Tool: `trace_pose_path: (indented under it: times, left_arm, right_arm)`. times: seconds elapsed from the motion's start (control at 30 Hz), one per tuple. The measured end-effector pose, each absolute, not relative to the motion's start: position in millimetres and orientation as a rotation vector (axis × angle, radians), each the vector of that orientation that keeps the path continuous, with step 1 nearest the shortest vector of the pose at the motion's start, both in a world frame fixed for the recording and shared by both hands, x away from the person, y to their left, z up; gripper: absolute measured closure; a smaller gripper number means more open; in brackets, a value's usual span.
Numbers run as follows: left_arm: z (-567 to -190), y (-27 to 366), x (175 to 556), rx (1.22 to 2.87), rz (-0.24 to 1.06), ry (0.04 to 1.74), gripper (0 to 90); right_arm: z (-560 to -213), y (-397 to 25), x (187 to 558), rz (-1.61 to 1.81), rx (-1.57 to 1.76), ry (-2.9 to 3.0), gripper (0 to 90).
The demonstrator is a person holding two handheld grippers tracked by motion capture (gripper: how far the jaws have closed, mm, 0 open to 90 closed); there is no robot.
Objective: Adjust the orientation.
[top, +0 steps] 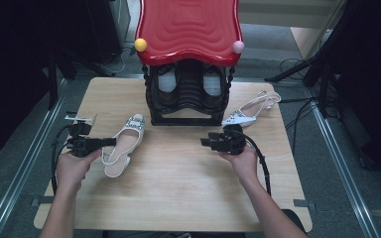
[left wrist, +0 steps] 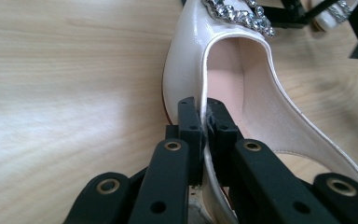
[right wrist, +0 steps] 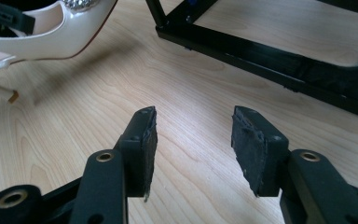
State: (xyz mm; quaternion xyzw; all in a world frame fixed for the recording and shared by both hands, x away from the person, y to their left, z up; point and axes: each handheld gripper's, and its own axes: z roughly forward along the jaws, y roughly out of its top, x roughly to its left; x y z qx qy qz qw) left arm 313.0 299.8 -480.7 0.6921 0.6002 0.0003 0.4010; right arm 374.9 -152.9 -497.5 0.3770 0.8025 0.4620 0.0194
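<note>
**White slingback shoe, held at the side rim**

High view: left gripper (top: 110,142) has its fingertips on the white shoe (top: 125,144), which lies on the wooden table (top: 178,178). Right gripper (top: 204,142) hovers well apart from it, in front of the black shoe rack (top: 188,96); second white shoe (top: 250,113) beyond.

Left gripper view: jaws clamped on the shoe's side rim; jewelled buckle (left wrist: 240,14) ahead of the fingers (left wrist: 189,122).

Right gripper view: jaws parted, bare table between the pads (right wrist: 145,140); rack's base bar ahead.
</note>
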Motion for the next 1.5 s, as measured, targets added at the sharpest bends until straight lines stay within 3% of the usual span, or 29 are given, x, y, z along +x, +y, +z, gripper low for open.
trace_pose_path:
  times: [0.27, 0.83, 1.07, 1.37, 1.5]
  left_arm:
    - [-482, 272, 305, 1.813, -0.037, 1.435, 87.2]
    - [-494, 186, 328, 1.946, -0.216, 1.208, 86.5]
    - [-500, 154, 331, 2.003, -0.223, 1.156, 86.6]
    - [-515, 154, 345, 1.977, -0.275, 1.201, 86.0]
    - [-511, 158, 346, 1.928, -0.304, 1.187, 79.3]
  right_arm:
    - [-498, -148, 372, 1.398, 1.141, 2.515, 51.9]
    - [-502, -165, 348, 1.354, 1.193, 2.480, 51.7]
    - [-504, -173, 337, 1.346, 1.226, 2.459, 51.7]
    - [-509, -167, 328, 1.337, 1.212, 2.470, 51.7]
    - [-511, -163, 327, 1.340, 1.195, 2.474, 52.1]
